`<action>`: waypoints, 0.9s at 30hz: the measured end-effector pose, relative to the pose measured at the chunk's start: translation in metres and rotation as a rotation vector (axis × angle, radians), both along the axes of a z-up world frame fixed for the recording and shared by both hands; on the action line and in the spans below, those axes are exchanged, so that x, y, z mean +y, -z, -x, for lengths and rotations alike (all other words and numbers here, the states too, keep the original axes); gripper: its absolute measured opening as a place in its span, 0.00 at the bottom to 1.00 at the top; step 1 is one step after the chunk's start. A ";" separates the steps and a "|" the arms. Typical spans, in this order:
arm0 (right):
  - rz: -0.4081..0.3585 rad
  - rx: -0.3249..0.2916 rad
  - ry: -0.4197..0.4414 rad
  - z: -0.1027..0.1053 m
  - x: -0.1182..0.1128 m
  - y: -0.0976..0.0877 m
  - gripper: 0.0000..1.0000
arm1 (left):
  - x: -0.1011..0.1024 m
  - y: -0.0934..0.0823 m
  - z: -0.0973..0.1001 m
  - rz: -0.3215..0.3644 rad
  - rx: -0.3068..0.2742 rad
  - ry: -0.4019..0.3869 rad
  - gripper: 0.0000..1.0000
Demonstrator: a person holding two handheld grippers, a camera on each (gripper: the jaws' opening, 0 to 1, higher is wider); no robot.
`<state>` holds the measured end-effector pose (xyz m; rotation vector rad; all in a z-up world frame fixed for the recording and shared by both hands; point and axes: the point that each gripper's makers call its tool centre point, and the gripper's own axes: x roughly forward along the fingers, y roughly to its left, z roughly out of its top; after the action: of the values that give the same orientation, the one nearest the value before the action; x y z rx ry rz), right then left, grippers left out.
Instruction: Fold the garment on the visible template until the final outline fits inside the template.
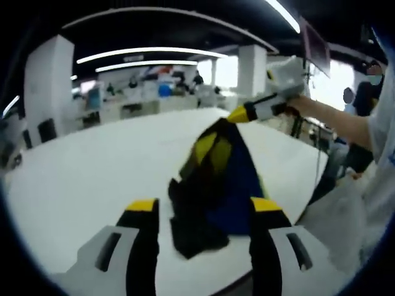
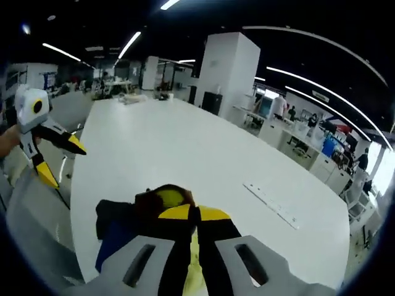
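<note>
Dark blue, black and yellow garment [image 1: 219,185] bunched on white table [image 1: 80,179], one end lifted. Right gripper [image 2: 196,213] clamped on garment's raised fold [image 2: 166,198], jaws together; seen from left gripper view at upper right, pinching top of cloth. Left gripper [image 1: 203,206] spread wide, holding nothing, jaws either side of heap. Pale ruler-like strip [image 2: 271,205] lying on table, well apart.

garment [image 1: 216,185] on table [image 1: 92,166] | ruler-like strip [image 2: 271,205] apparently beside it
</note>
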<state>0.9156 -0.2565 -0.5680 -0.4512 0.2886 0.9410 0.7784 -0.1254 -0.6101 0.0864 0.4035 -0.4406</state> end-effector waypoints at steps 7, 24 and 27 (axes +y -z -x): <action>-0.030 -0.076 -0.017 0.016 0.005 -0.032 0.03 | -0.015 0.010 -0.020 -0.149 -0.041 0.063 0.40; -0.083 -0.085 -0.021 0.030 0.006 -0.047 0.03 | -0.035 0.043 -0.080 -0.366 -0.174 0.119 0.13; -0.091 -0.079 -0.020 0.031 0.006 -0.047 0.03 | -0.035 0.050 -0.086 -0.388 -0.167 0.126 0.14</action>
<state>0.8845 -0.2508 -0.5214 -0.4069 0.1695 0.9494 0.8647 -0.1606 -0.6600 0.5241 0.3160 -0.4712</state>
